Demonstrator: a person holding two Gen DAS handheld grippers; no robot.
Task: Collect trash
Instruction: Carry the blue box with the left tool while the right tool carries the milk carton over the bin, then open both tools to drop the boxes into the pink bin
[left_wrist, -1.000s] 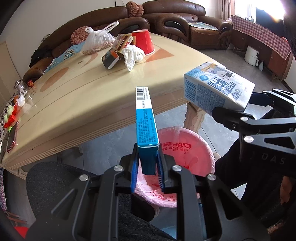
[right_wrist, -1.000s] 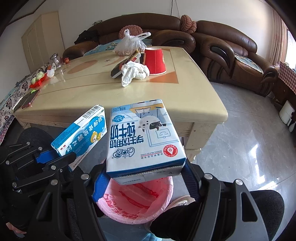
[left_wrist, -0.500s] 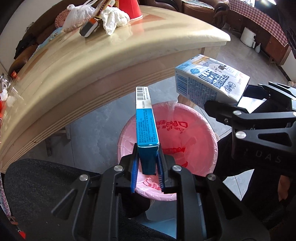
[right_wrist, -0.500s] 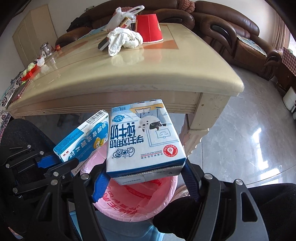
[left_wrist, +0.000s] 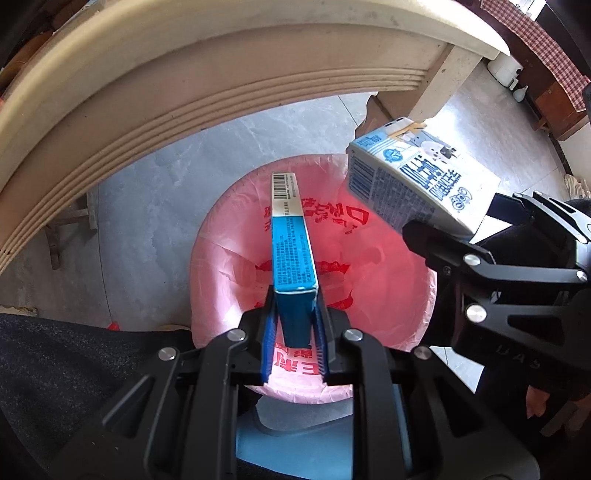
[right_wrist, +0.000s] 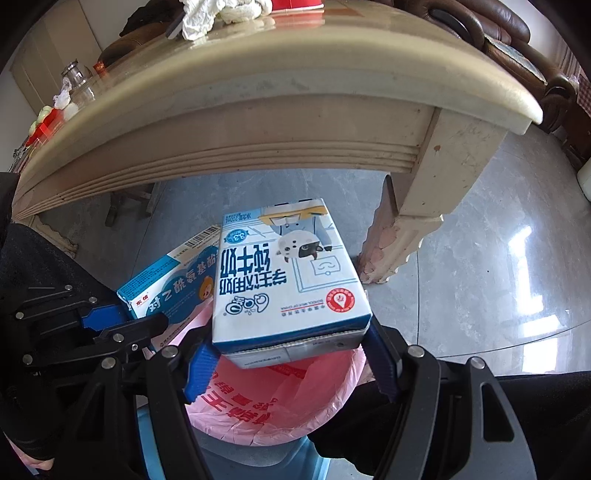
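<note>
Trash here is two cartons, both held over the bin, which stands on the floor just in front of the desk and is lined with a pink bag. The left tongs are clamped on the narrow end of a slim blue box; it sticks straight out from the blue pads and hangs inside the circle of the bin's rim, over the open bag. The right tongs are clamped across the wide milk carton, gripping its two side edges. In the left wrist view that carton sits over the far right edge of the rim, partly above the bag and partly above bare floor. The two cartons are close side by side; in the right wrist view the milk carton overlaps a corner of the blue box, and I cannot tell if they touch. The desk's ribbed edge curves above and behind the bin, with its leg off to the right. Grey floor lies open to the right of the leg. Dark-clothed knees crowd the near side of the bin.
</note>
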